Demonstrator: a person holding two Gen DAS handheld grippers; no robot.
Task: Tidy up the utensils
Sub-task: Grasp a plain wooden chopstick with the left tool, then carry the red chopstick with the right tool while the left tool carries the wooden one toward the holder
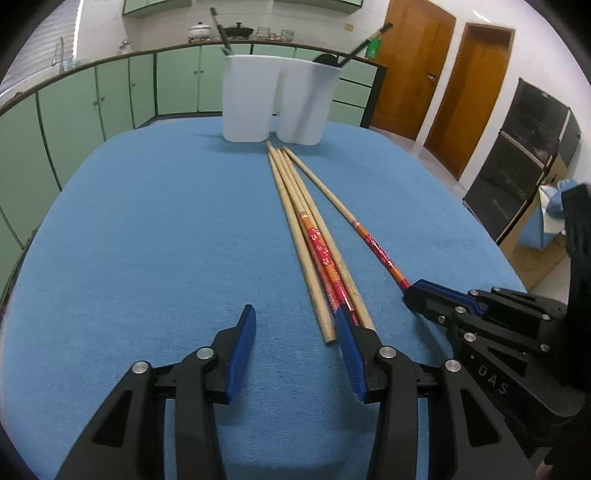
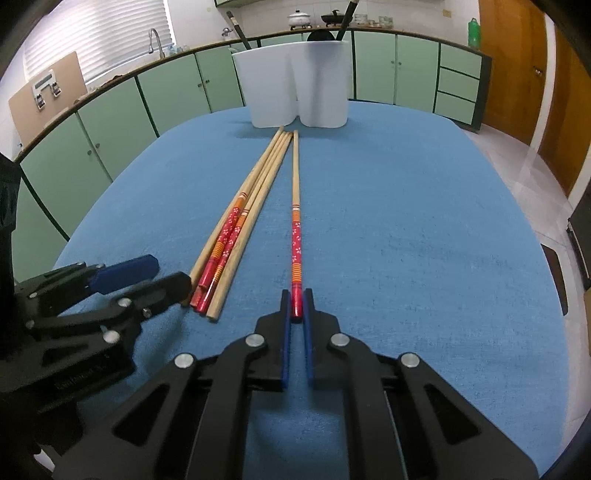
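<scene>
A single red-ended chopstick [image 2: 296, 236] is clamped at its red end by the right gripper [image 2: 296, 306], whose blue pads are closed on it. It lies on the blue bench [image 2: 424, 229], its wooden tip pointing to the white holder [image 2: 295, 85]. Just beside it, to the left, a bundle of chopsticks [image 2: 236, 229] is laid on the cloth. The left gripper [image 1: 295, 332] is held open, with nothing between its fingers; its right finger [image 1: 351, 350] is placed at the near ends of the bundle. Dark utensils [image 1: 221, 29] are seen standing in the holder.
</scene>
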